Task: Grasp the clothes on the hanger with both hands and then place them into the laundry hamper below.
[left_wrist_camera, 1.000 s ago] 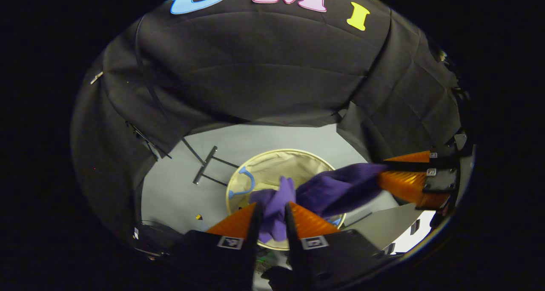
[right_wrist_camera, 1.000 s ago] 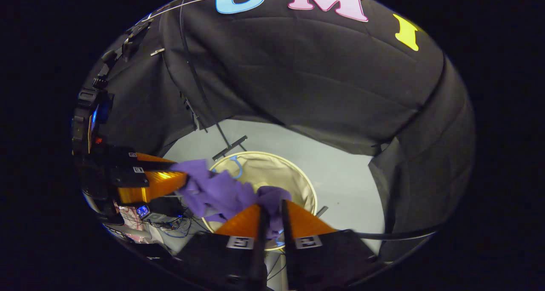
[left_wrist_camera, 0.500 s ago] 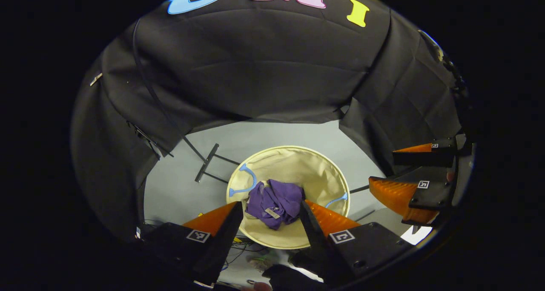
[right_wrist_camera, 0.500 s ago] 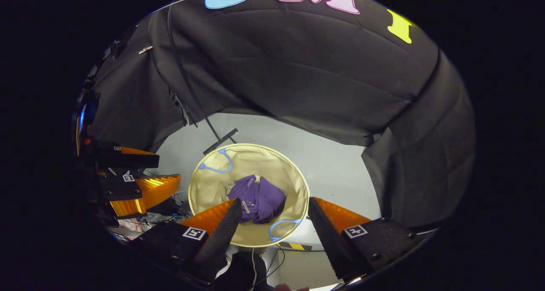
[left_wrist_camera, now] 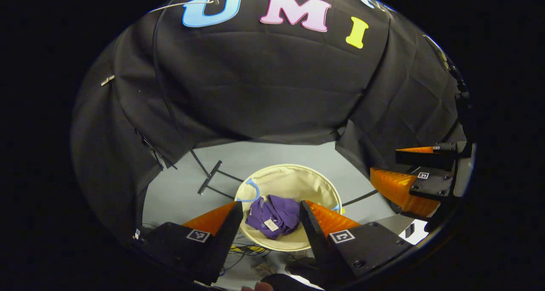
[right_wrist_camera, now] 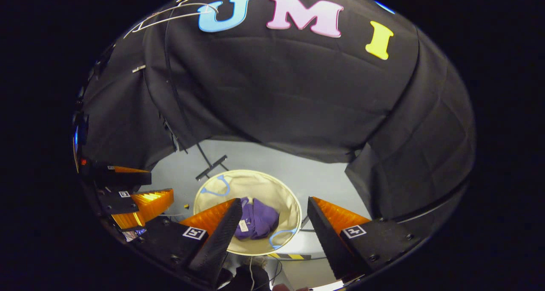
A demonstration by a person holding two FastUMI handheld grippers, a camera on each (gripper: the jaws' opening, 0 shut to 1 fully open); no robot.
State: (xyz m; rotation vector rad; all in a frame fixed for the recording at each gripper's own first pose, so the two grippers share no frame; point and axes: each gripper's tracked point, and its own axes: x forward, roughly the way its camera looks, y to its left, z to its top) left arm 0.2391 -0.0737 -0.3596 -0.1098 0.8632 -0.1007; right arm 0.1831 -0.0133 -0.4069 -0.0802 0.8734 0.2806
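Looking down past my left gripper [left_wrist_camera: 267, 216], I see the purple clothes [left_wrist_camera: 274, 216] crumpled inside the laundry hamper [left_wrist_camera: 294, 174], below and between my spread fingers, which hold nothing. My right gripper [right_wrist_camera: 269, 216] hangs equally wide and empty above the same heap. Both sit about equally near; I judge the drop done.

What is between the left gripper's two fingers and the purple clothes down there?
Nothing: in the left gripper view, the open left gripper hangs above the purple clothes in the hamper.

A dark stand base [left_wrist_camera: 209, 177] rests on the grey floor [left_wrist_camera: 179, 193].
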